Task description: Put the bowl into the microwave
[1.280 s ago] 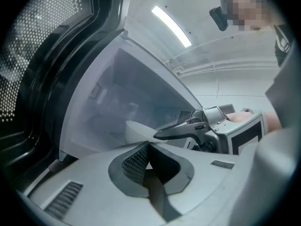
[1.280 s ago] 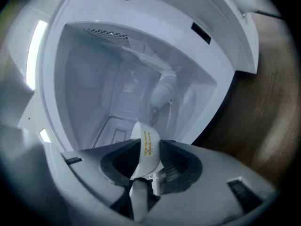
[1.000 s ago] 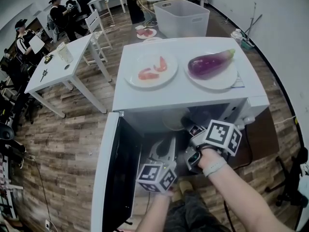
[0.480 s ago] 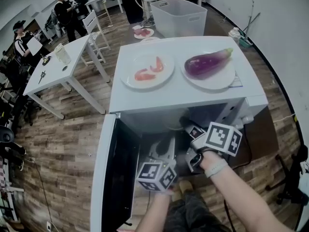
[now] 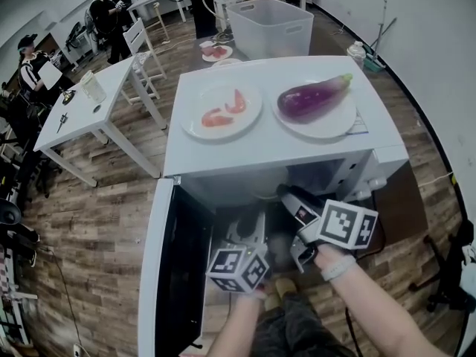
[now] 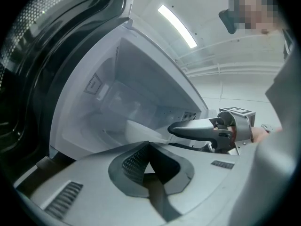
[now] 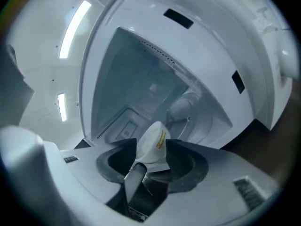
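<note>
A white microwave stands with its door swung open to the left. Both grippers reach into the cavity. In the right gripper view a small white bowl with a yellow mark sits tilted between the jaws of my right gripper. Those jaws are opening, and the bowl lies loosely between the fingers. From the head view the right gripper is at the cavity mouth, and the bowl is mostly hidden under the microwave's top edge. My left gripper hangs beside it, its fingertips together with nothing held.
On the microwave's top stand a plate of shrimp and a plate with a purple eggplant. A white bin stands behind it, and a white table to the left. People stand at the far left.
The right gripper's marker cube has drifted slightly lower and toward me. The bowl's rim shows less under the microwave's top edge. The left gripper has hardly moved.
</note>
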`<state>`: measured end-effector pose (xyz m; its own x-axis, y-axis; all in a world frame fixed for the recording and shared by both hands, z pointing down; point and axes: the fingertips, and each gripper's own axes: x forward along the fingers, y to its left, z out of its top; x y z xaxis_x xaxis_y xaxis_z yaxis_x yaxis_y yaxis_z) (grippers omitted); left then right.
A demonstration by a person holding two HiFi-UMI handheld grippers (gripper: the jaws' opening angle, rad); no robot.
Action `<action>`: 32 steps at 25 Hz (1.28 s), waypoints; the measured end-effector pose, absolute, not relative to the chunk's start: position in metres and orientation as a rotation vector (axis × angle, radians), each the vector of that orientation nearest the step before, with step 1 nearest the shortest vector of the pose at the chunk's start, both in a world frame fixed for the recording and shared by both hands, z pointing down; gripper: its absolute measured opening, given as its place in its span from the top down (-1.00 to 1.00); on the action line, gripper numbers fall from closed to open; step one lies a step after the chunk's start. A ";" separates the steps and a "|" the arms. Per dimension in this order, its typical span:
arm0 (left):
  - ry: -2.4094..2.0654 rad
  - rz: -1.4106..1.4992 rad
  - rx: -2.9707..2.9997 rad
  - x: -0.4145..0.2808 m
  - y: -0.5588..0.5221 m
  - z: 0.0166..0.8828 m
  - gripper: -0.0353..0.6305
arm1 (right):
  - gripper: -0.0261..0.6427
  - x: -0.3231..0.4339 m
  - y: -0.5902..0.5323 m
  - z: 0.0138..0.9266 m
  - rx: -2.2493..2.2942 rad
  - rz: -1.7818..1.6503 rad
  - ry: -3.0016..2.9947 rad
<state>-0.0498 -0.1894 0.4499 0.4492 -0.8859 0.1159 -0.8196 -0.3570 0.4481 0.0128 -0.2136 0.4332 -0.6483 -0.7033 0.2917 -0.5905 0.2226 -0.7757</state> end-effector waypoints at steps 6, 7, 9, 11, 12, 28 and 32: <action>-1.438 -0.203 2.248 -0.051 -0.192 0.451 0.89 | 0.39 0.011 -0.205 0.437 -1.219 -1.405 2.387; -1.440 -0.202 2.249 -0.051 -0.192 0.451 0.89 | 0.44 0.011 -0.204 0.438 -1.217 -1.406 2.388; -1.441 -0.201 2.249 -0.052 -0.193 0.451 0.89 | 0.44 0.010 -0.203 0.439 -1.215 -1.405 2.388; -1.442 -0.201 2.249 -0.052 -0.195 0.451 0.89 | 0.58 0.009 -0.203 0.440 -1.219 -1.401 2.389; -1.442 -0.201 2.250 -0.053 -0.195 0.451 0.89 | 0.62 0.008 -0.203 0.441 -1.223 -1.401 2.391; -1.435 -0.196 2.257 -0.056 -0.204 0.453 0.89 | 0.91 0.005 -0.212 0.456 -1.264 -1.466 2.325; -1.432 -0.201 2.254 -0.056 -0.208 0.453 0.89 | 0.91 0.004 -0.216 0.456 -1.263 -1.470 2.313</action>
